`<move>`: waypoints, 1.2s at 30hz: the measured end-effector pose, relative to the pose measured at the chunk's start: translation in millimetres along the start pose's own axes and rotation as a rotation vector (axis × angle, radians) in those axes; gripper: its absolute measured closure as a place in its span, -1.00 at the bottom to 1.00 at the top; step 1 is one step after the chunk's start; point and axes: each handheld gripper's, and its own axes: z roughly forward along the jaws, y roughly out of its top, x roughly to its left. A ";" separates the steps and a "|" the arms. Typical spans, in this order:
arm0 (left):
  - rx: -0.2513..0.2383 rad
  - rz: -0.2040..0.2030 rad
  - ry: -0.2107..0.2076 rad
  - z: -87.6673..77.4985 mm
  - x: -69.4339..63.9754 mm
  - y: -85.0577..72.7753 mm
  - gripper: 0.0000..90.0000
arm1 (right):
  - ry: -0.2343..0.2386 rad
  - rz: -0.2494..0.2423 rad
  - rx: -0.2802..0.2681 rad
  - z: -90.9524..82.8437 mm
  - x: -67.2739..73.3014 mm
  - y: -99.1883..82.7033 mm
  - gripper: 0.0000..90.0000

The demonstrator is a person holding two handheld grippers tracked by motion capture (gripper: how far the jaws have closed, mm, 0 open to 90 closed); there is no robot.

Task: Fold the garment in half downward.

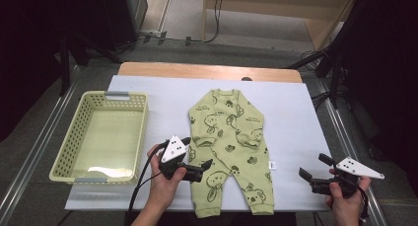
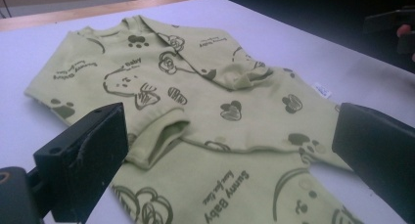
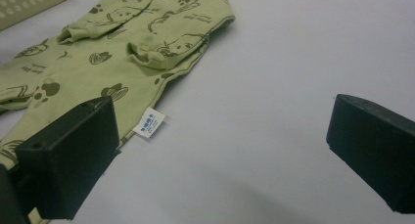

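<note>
green baby romper (image 1: 230,147) flat on white sheet (image 1: 291,112); basket (image 1: 79,137) at 9 o'clock, empty. left gripper (image 1: 199,154) released over romper's edge; right gripper (image 1: 315,168) released, bare sheet around.

Matt cotton romper (image 1: 229,147) (perforated plastic basket (image 1: 79,137)).

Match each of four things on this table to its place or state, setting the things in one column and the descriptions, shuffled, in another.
Things:
1. baby romper
2. basket
3. left hand-held gripper
4. right hand-held gripper

Descriptions:
A. open, above bare white table cover right of the garment
B. pale yellow, perforated, at the table's left
C. spread flat, sleeves folded across the front
D. open, over the garment's left edge near a sleeve cuff

Pairs: 1-C, 2-B, 3-D, 4-A
</note>
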 end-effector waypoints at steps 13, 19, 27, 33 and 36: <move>0.019 0.027 0.010 29.9 14.5 38.6 -1.00 | 0.008 0.009 -0.021 -3.7 -0.5 0.2 -1.00; 0.026 0.006 0.017 43.1 29.4 47.0 -1.00 | 0.014 0.008 -0.016 -2.9 0.6 0.2 -1.00; 0.057 -0.037 0.016 65.8 48.8 60.6 -0.99 | 0.021 0.000 -0.016 -1.2 1.2 0.3 -1.00; 0.078 -0.028 0.045 80.8 61.0 66.0 -0.96 | 0.027 -0.002 -0.015 -0.8 2.1 0.2 -1.00; 0.085 -0.039 0.066 88.0 69.5 68.6 -0.88 | 0.027 -0.005 -0.017 -0.8 1.8 0.3 -1.00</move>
